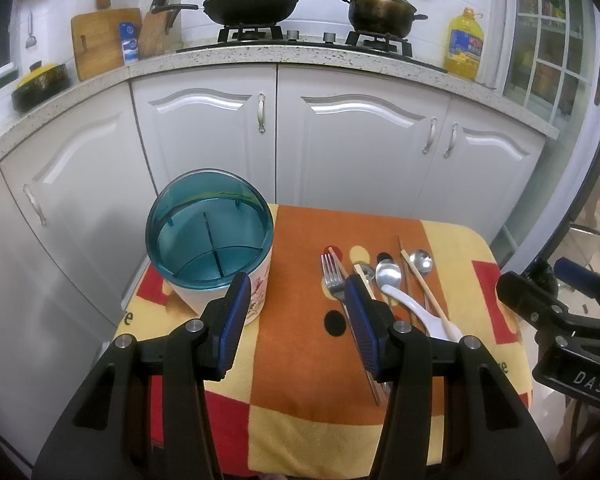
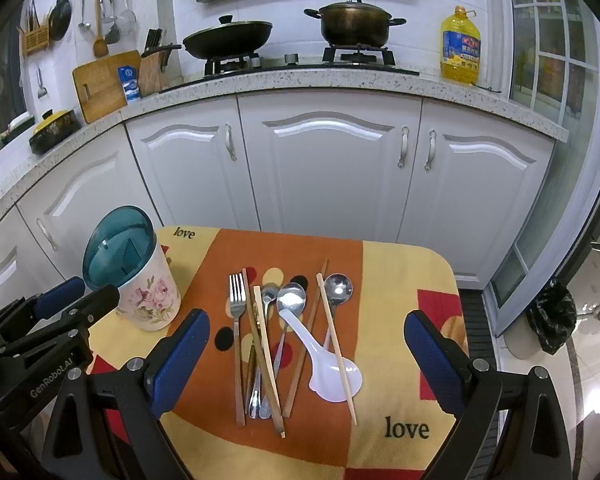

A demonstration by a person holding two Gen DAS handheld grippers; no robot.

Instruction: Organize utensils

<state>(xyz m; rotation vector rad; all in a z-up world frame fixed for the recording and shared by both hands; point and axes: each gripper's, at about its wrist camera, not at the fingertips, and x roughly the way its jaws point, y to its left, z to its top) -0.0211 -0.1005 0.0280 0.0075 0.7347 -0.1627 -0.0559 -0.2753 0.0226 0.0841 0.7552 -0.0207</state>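
Both grippers empty, nothing picked yet. Left gripper jaws apart, hovering over the tabletop between holder and utensil pile. Right gripper jaws wide, poised above the pile. Holder upright at far left corner of the cloth, teal divided insert, compartments bare as far as visible. Pile mid-cloth, well apart from holder: fork on the left, chopsticks crossing metal spoons, white soup spoon pinned under one chopstick. Risks, by judgement: overlapped pieces likely to drag neighbours when one is lifted; thin flat handles on soft cloth hard to pinch, prone to slip; tall holder near the edge could tip if bumped during insertion.
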